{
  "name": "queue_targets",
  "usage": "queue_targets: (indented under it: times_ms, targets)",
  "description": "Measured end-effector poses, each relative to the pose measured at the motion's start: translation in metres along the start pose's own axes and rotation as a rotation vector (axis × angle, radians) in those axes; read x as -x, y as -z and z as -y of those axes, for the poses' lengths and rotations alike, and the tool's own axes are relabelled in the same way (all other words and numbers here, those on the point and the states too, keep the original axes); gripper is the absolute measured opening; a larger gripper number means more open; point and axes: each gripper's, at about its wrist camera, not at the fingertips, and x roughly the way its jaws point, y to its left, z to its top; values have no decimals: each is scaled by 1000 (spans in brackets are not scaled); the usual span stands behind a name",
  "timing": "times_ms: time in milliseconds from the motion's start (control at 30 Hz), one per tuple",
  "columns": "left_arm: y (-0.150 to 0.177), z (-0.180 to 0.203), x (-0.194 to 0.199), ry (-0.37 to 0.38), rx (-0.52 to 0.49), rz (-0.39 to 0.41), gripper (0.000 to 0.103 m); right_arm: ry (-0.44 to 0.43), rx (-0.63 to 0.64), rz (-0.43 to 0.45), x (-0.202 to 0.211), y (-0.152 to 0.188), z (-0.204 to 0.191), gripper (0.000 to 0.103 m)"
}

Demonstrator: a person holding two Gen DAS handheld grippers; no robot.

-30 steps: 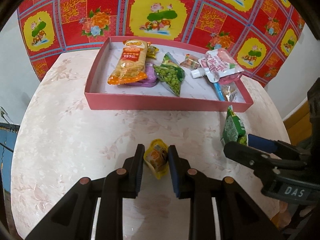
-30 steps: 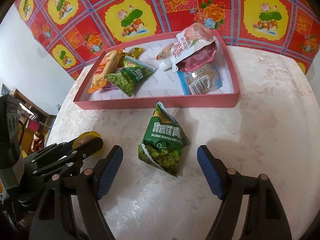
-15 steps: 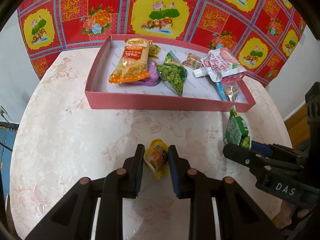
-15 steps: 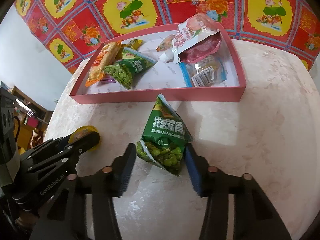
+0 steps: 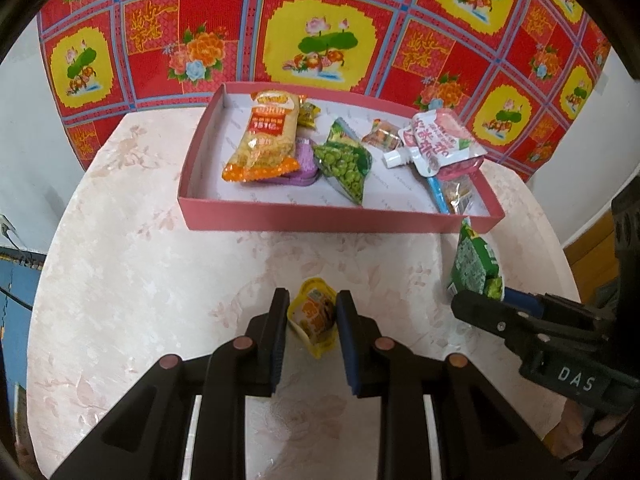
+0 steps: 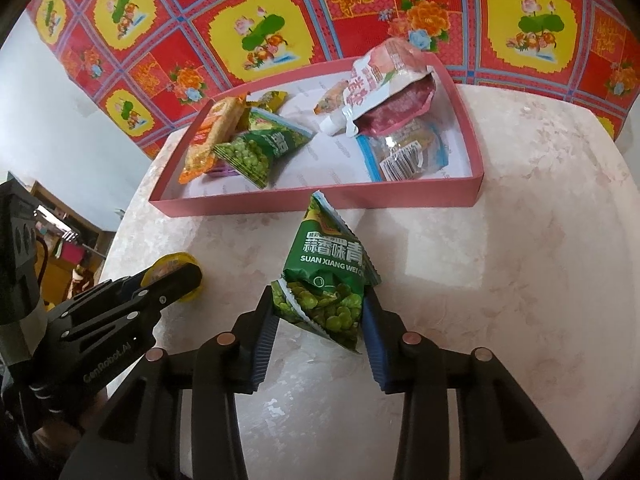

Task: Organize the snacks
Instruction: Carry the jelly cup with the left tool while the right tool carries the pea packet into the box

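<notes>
My left gripper [image 5: 312, 312] is shut on a small yellow jelly cup [image 5: 315, 316] and holds it over the table in front of the pink tray [image 5: 320, 222]. My right gripper [image 6: 320, 308] is shut on a green pea packet [image 6: 328, 276], just in front of the tray's front wall [image 6: 320, 200]. The packet [image 5: 476, 264] and right gripper [image 5: 500, 308] also show in the left wrist view. The cup [image 6: 176, 268] and left gripper [image 6: 172, 284] show at the left of the right wrist view.
The tray holds an orange snack bag [image 5: 264, 140], a purple pack [image 5: 304, 160], another green pea packet [image 5: 344, 164], a pink spouted pouch [image 5: 436, 144] and a clear wrapped snack [image 6: 404, 152]. A red patterned cloth [image 5: 320, 32] hangs behind the round pale table [image 5: 140, 260].
My right gripper closed from wide open onto the green pea packet. My left gripper stayed shut on the jelly cup, and the tray looks a little farther away.
</notes>
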Motion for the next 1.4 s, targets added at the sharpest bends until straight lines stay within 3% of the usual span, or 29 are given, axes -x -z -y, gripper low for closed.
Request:
queue_targets:
  times_ms: [700,1400]
  targets:
    - [-43,21,20,16,-53,82,25,-52,25,56,20,-14,-7,40]
    - [-101,25,-10,-8,-94,121,25,-84,36,95,9,-63,-2,40]
